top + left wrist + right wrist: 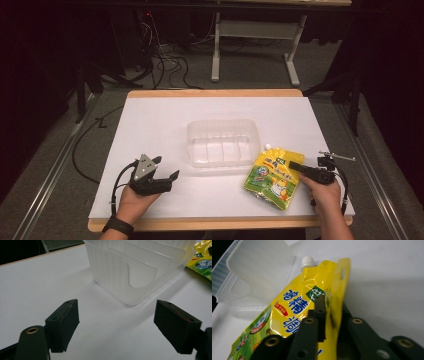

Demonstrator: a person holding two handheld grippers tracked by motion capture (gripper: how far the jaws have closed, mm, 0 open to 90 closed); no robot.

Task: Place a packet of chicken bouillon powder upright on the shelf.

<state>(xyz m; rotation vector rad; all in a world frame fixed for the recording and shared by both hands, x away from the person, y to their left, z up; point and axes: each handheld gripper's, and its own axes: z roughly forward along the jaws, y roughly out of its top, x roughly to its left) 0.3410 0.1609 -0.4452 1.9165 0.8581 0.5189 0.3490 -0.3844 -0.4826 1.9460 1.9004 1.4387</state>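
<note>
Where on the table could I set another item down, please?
The white table is bare behind the clear bin and across its left half. It is crowded front right, where the right gripper clamps the yellow pouch beside the bin.

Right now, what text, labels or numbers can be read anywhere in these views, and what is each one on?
Yellow spouted pouch, held by the right gripper: large blue Chinese characters, too cut off and glossy to quote.
Its red oval and green square labels: too small to read.
Clear plastic bin, white table, left gripper: no text.
</note>
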